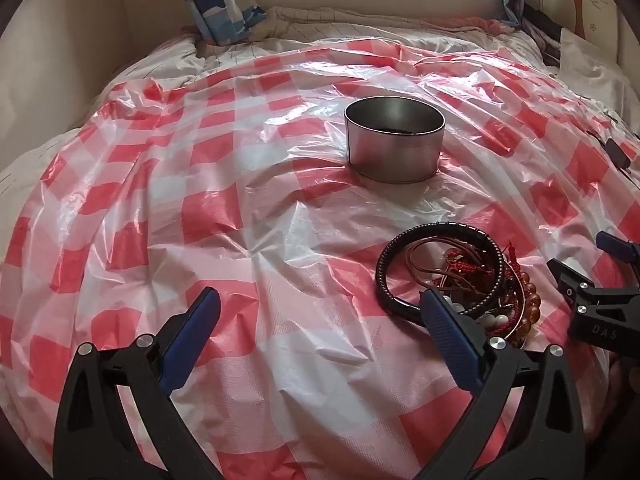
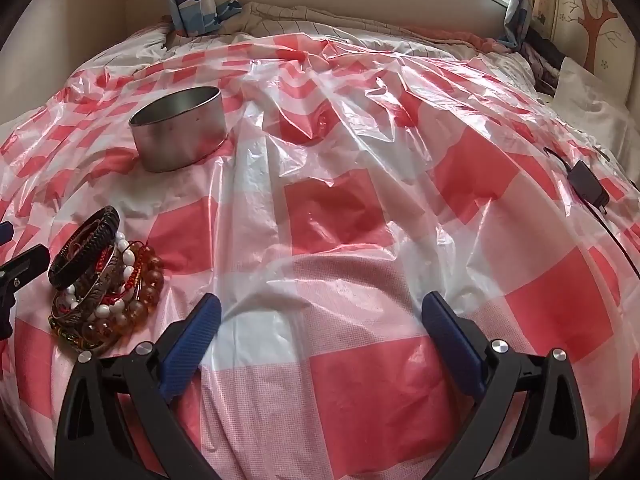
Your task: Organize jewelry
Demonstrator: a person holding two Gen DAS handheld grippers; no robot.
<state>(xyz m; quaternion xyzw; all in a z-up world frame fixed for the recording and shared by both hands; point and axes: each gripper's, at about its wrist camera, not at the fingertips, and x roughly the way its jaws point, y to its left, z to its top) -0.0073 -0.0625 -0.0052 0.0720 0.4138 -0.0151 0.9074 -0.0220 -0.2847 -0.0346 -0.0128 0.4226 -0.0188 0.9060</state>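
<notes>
A pile of bracelets [image 1: 460, 280] lies on the red-and-white checked plastic sheet [image 1: 240, 200]: a black braided band, brown cords, red string, white beads and amber beads. It also shows in the right wrist view [image 2: 100, 284] at the left. A round metal tin [image 1: 394, 144] stands open beyond the pile, and shows in the right wrist view [image 2: 178, 134]. My left gripper [image 1: 318, 312] is open and empty, its right finger just in front of the pile. My right gripper [image 2: 320, 312] is open and empty, to the right of the pile.
The sheet covers a bed with crumpled bedding and a blue patterned pillow [image 1: 218, 0] at the back. A black charger with a cable [image 2: 588, 188] lies at the right. A white pillow [image 2: 592, 104] sits at the far right by the wall.
</notes>
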